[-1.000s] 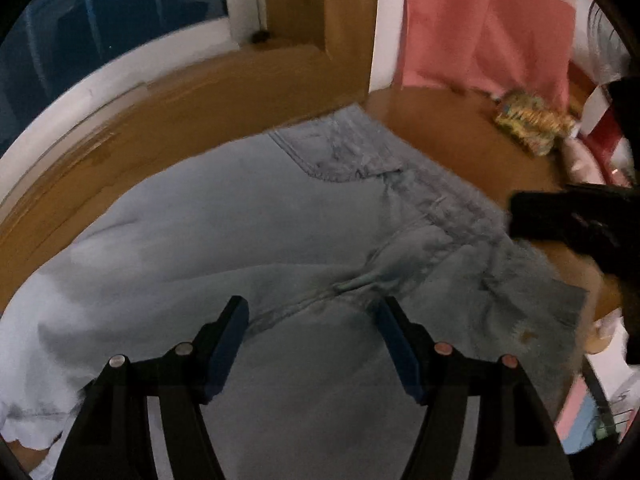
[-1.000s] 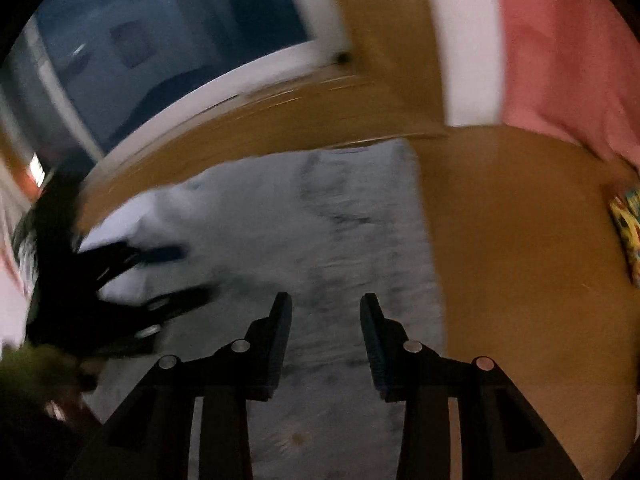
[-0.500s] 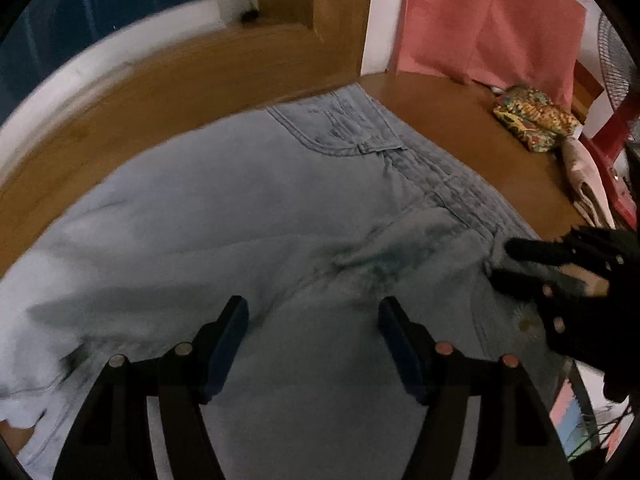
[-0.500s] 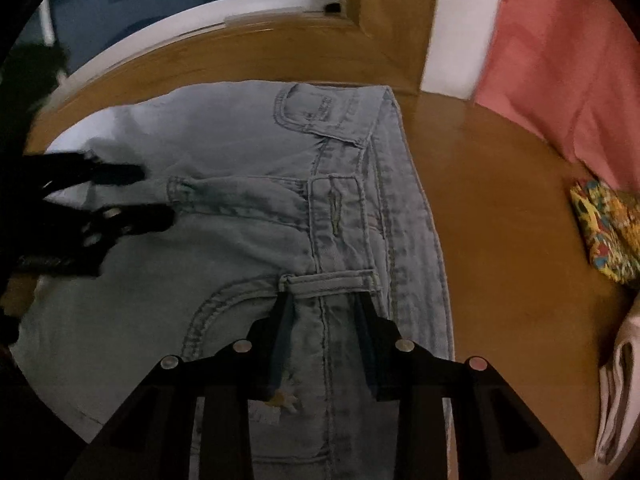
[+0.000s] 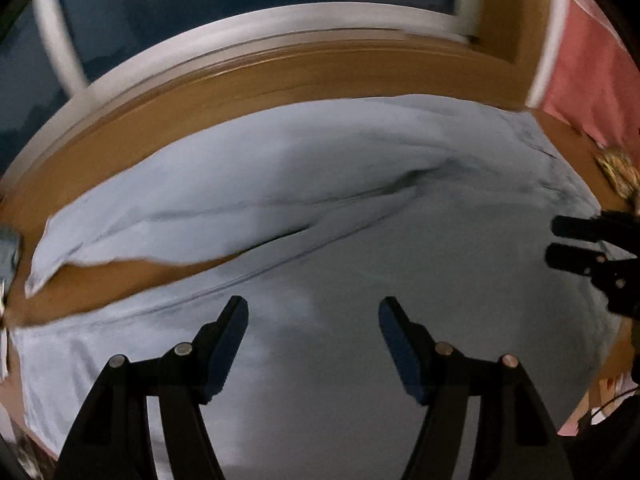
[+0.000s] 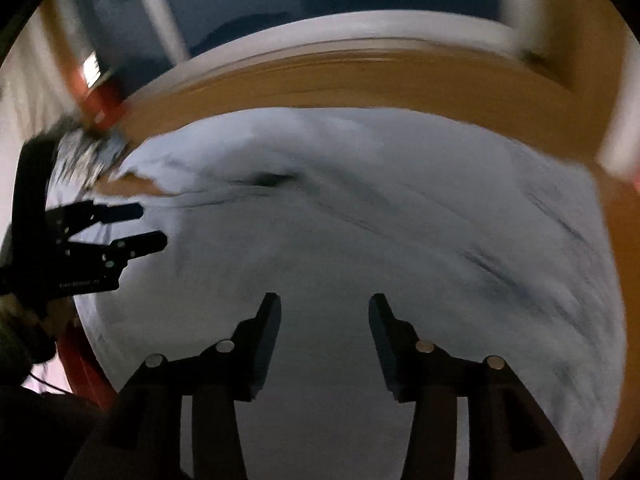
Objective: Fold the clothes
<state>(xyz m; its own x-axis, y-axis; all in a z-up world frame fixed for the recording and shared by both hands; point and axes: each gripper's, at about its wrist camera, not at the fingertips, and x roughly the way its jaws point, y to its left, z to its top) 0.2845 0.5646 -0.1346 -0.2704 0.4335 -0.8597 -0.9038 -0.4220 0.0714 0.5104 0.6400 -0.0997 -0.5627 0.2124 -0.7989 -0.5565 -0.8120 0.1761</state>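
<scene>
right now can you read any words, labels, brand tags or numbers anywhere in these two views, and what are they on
No text can be read in either view.
Left gripper: a faint line of pale print on its black body, too small and blurred to read.
Jeans: motion-blurred; no tag or label can be made out.
Patterned item at the right edge of the table: only a blur of colour, no lettering visible.

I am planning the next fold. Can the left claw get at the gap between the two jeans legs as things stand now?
Probably yes. The left claw is open, holds nothing and hangs over the jeans; the gap lies ahead to its left with nothing between them. The right claw is far aside.
</scene>
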